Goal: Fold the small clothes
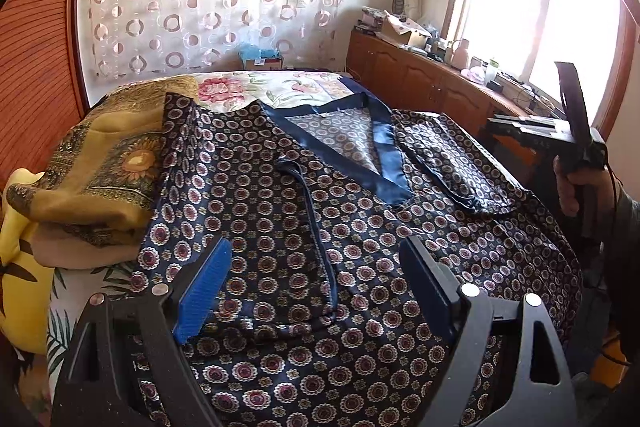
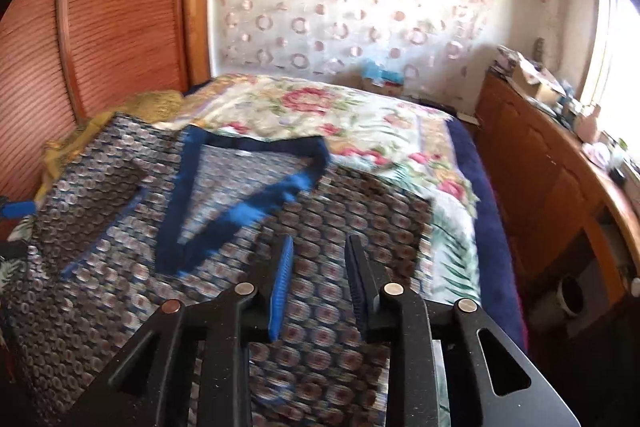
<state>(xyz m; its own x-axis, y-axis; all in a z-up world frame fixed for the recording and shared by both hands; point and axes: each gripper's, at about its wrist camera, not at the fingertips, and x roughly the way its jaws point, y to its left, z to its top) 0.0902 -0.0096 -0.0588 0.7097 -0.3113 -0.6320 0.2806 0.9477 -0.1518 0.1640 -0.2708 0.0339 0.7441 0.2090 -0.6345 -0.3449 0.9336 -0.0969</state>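
A navy patterned pajama top (image 1: 280,187) with blue satin collar (image 1: 340,143) lies spread front up on the bed. It also shows, blurred, in the right wrist view (image 2: 120,227). My left gripper (image 1: 316,255) is open and empty, hovering over the top's lower front near the chest pocket (image 1: 304,247). My right gripper (image 2: 318,247) is open and empty above the garment's right side; it also shows held up off the bed's right edge in the left wrist view (image 1: 576,115). The right sleeve (image 1: 460,163) is folded in across the body.
A yellow-brown patterned blanket (image 1: 100,167) is piled at the left of the bed. The floral bedsheet (image 2: 340,119) lies beyond the top. A wooden cabinet (image 2: 540,167) with clutter runs along the right under the window. A slatted wooden headboard (image 2: 100,27) stands at the left.
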